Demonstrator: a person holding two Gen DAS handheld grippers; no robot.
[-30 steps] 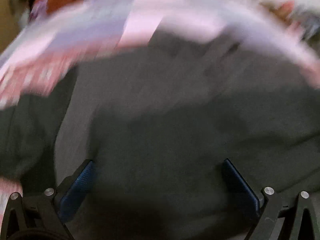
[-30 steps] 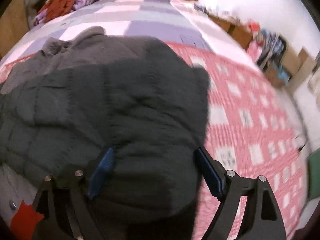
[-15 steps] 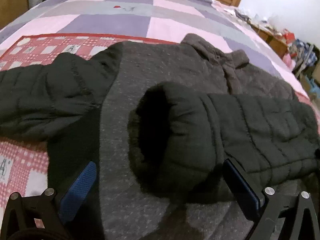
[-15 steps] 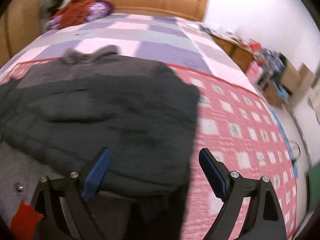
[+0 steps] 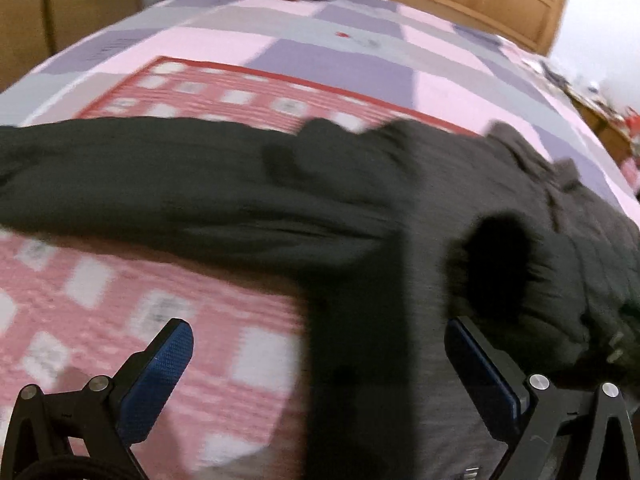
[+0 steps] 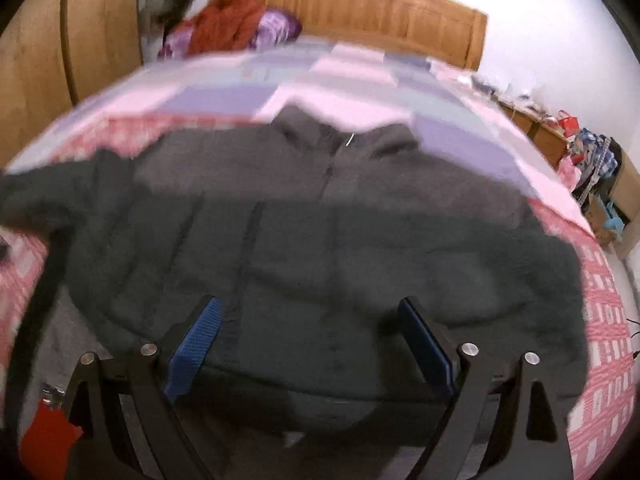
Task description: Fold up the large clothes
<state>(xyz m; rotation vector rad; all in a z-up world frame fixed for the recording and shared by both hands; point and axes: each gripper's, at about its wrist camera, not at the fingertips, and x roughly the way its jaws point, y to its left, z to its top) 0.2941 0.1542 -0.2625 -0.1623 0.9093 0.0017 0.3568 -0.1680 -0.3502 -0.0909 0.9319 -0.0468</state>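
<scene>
A large dark padded jacket (image 6: pixel 320 248) lies spread on the bed, collar (image 6: pixel 340 132) toward the headboard. In the left wrist view its left sleeve (image 5: pixel 160 184) stretches out to the left over the pink quilt, and the other sleeve's cuff (image 5: pixel 500 256) lies folded across the grey body. My left gripper (image 5: pixel 316 364) is open and empty above the jacket's left edge. My right gripper (image 6: pixel 312 344) is open and empty above the jacket's lower middle.
The bed has a pink and purple checked quilt (image 5: pixel 120 300) and a wooden headboard (image 6: pixel 360 12). A pile of red and purple clothes (image 6: pixel 236 28) lies by the headboard. A wooden wardrobe (image 6: pixel 48 60) stands at left; cluttered boxes (image 6: pixel 600 168) stand beside the bed at right.
Both grippers have pulled back and up from the jacket. The left view has swung left, so the outstretched left sleeve and pink quilt now fill it. Both stay open.
</scene>
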